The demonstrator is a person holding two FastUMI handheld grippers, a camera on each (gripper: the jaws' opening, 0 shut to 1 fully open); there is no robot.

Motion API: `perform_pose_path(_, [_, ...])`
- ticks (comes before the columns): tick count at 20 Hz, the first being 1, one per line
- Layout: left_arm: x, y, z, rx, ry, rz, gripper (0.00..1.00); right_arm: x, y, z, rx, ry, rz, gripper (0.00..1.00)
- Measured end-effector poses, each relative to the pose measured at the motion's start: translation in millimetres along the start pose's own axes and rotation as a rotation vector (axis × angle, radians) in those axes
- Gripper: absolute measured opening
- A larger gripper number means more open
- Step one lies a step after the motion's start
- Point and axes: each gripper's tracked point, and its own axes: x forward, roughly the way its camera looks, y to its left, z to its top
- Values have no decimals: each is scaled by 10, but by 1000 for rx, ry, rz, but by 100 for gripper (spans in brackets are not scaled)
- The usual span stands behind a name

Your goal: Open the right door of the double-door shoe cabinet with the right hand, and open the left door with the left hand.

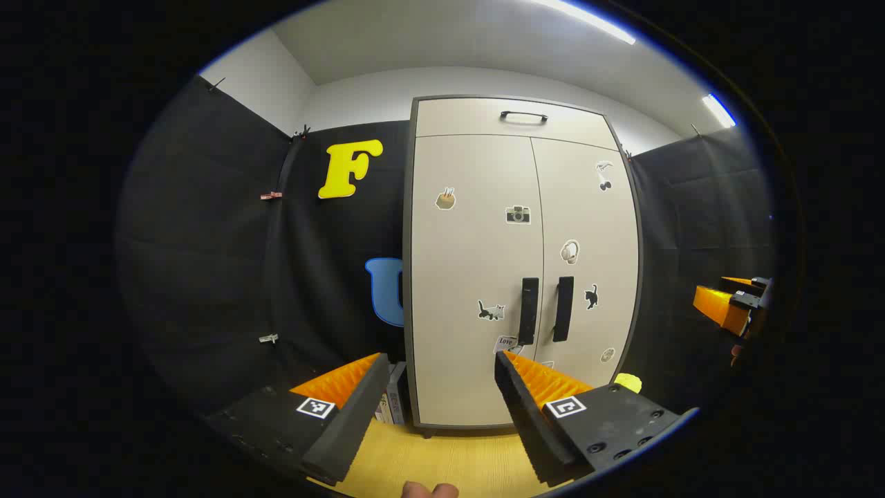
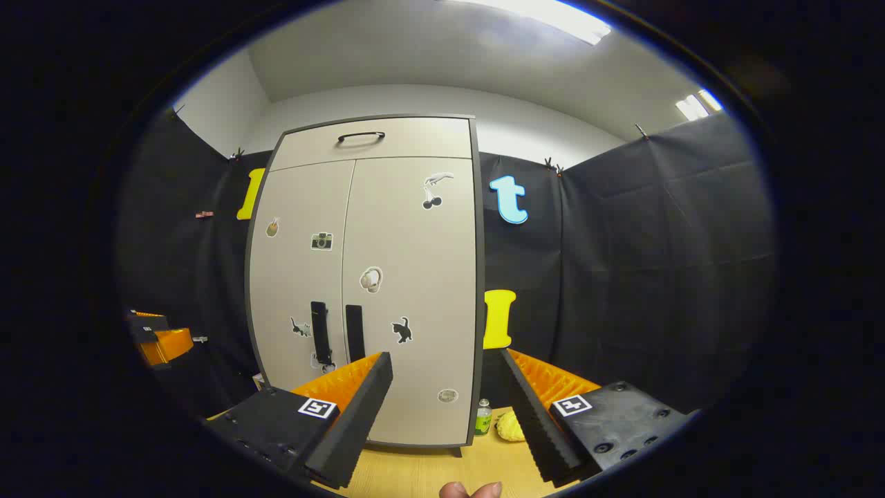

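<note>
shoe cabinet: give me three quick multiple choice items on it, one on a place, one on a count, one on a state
1. Where is the horizontal handle on the shoe cabinet?
A. on the top panel above the two doors
B. at the foot of the left door
C. on the cabinet's side wall

2. How many upright handles sit along the seam between the doors?
A. one
B. two
C. four

3. What state are the doors in?
A. both shut
B. right door swung open
C. both wide open

Answers:
1. A, since the bar lies across the panel above the doors.
2. B, as the left door handle and the right door handle stand side by side at the seam.
3. A, as the left door and the right door lie flush, and the left tool and right tool are open, away from the cabinet.
</note>
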Motion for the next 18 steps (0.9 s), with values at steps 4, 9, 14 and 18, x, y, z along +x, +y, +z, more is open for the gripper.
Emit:
perform_pose_path(4, [-11, 20, 8, 0, -1, 8, 95, -30, 15, 48, -12, -16, 5, 97])
perform_pose_path(9, [3, 2, 10, -8, -1, 3, 95, -23, 12, 50, -4, -7, 11, 98])
perform_pose_path(14, [29, -8, 16, -4, 0, 1, 95, -7, -1, 33, 10, -1, 11, 98])
perform_pose_path(18, [24, 15, 9, 3, 1, 3, 95, 15, -1, -18, 13, 20, 8, 97])
